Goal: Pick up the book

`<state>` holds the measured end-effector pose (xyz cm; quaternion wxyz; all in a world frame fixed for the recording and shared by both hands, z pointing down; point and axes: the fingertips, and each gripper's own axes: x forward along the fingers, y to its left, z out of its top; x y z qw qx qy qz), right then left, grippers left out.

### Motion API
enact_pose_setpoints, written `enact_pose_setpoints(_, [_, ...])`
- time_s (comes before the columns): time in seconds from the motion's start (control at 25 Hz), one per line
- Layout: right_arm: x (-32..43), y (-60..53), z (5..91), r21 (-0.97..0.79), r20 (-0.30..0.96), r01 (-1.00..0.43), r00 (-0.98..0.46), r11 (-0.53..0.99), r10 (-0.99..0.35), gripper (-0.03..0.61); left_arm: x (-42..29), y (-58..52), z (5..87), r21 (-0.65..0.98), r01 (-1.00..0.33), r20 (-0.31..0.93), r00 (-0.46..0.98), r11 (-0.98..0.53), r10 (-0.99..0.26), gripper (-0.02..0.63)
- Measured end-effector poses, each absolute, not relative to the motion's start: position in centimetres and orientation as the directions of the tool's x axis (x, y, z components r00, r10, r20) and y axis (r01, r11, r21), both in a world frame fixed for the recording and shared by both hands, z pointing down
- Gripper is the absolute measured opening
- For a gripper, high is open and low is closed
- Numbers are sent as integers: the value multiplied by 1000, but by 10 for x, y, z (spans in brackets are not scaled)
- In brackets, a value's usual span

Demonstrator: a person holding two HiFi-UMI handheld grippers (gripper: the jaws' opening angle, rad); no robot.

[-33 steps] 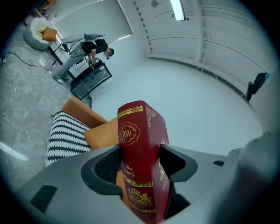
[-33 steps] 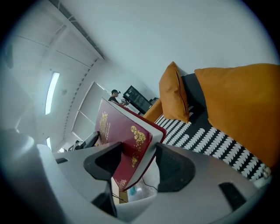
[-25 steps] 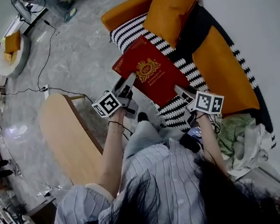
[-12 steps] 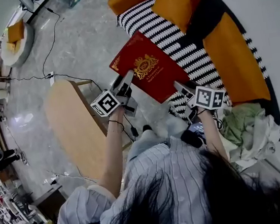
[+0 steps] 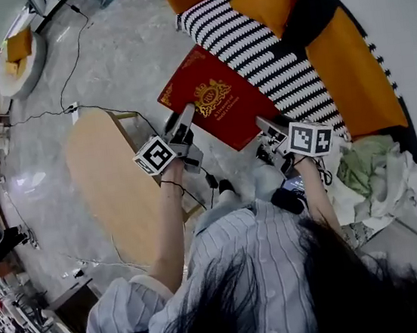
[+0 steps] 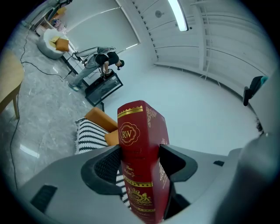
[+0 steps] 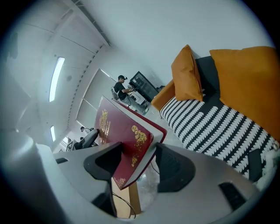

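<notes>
My left gripper [image 5: 185, 119] clamps the red book [image 5: 216, 106] across its spine and my right gripper [image 5: 264, 125] pinches the page-edge corner, so it hangs between them; stiff, glossy, probably heavy, so two-edge holds suit it

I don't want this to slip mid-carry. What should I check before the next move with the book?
1. Left gripper clamped across the book at its spine: ok.
2. Right gripper clamped on the opposite, page-edge side: ok.
3. Book closed, covers together: ok.
4. Book lifted off the sofa: ok.
5. Room between the book and the table: cannot tell.
</notes>
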<state>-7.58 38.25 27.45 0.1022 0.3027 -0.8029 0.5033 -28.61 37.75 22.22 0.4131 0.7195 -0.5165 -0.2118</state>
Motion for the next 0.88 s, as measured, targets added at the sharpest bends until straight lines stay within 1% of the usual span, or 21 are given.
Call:
enact_pose_setpoints(0.2, [-90,399,273,-741,474,-594,-794,314,-381,261,-300,394,221,813,-568,115,375,-130,-920,287])
enact_pose_setpoints(0.44, [-118,462,263,-728,481,-611,-779,311,-403,261,-329,453,214,817,-558,97,383,-146,-919,287])
enact_pose_setpoints(0.88, [-120,527,255,-701,478,-641,-748,312,-460,261,-331,507,210,823,-534,69,431,-193,-899,287])
